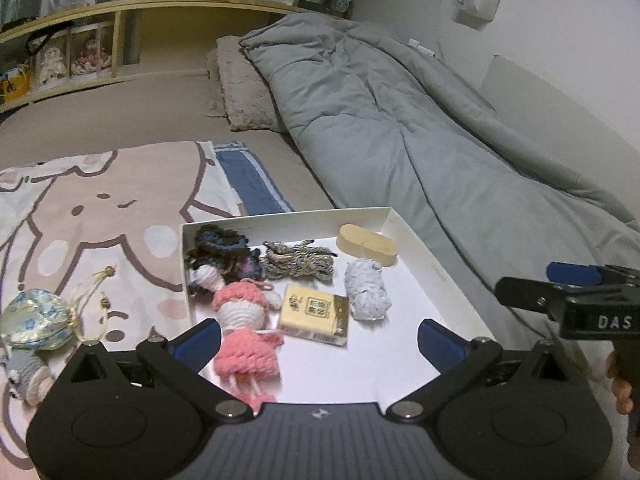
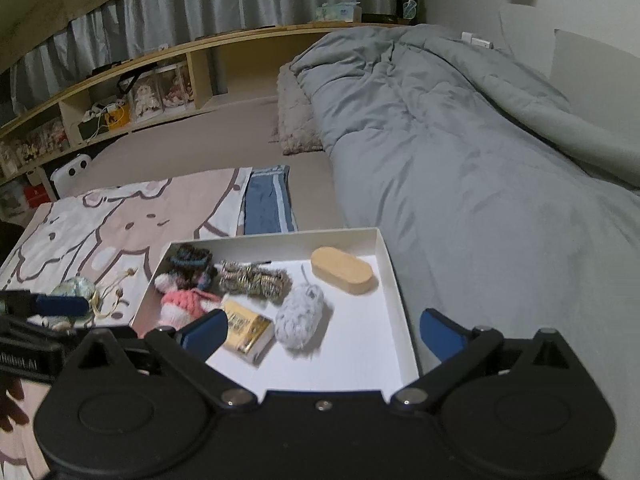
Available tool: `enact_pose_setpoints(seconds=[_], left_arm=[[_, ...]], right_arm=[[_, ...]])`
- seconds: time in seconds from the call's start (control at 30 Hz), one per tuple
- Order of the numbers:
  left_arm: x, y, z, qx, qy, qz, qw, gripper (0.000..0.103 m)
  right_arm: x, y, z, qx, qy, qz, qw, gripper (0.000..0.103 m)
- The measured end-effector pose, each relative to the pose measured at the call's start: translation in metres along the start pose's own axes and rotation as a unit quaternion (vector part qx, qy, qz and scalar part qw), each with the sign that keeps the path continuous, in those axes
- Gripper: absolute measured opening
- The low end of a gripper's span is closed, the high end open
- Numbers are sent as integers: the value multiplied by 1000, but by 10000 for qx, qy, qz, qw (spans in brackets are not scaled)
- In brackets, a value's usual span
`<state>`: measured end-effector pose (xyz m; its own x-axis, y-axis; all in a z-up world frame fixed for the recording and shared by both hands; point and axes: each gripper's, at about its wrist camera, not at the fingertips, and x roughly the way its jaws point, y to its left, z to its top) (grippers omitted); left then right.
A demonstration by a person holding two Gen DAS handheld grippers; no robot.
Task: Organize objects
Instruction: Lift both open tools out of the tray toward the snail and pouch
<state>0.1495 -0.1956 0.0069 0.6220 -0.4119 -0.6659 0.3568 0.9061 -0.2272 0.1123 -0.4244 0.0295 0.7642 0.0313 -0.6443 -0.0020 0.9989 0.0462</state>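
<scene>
on the bed, toys are gathered in the white box; both tongs are held apart, empty, for the pouch left of it.

We look down from both wrists, close over the same white box (seen from either side).

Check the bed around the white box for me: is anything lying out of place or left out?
Yes. A blue floral pouch with a tasselled cord and a small grey crochet toy lie on the cartoon blanket, outside the white box that holds the other small items. Nothing looks spilled or damaged. Both grippers are open and empty.
</scene>
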Motion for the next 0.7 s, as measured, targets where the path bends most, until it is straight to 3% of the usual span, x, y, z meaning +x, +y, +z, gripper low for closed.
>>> enact_pose_setpoints(seconds=[0.7], left_arm=[[-47, 24, -20, 223, -228, 209, 9993, 103]], right_arm=[[-41, 22, -30, 28, -62, -50, 10000, 103]])
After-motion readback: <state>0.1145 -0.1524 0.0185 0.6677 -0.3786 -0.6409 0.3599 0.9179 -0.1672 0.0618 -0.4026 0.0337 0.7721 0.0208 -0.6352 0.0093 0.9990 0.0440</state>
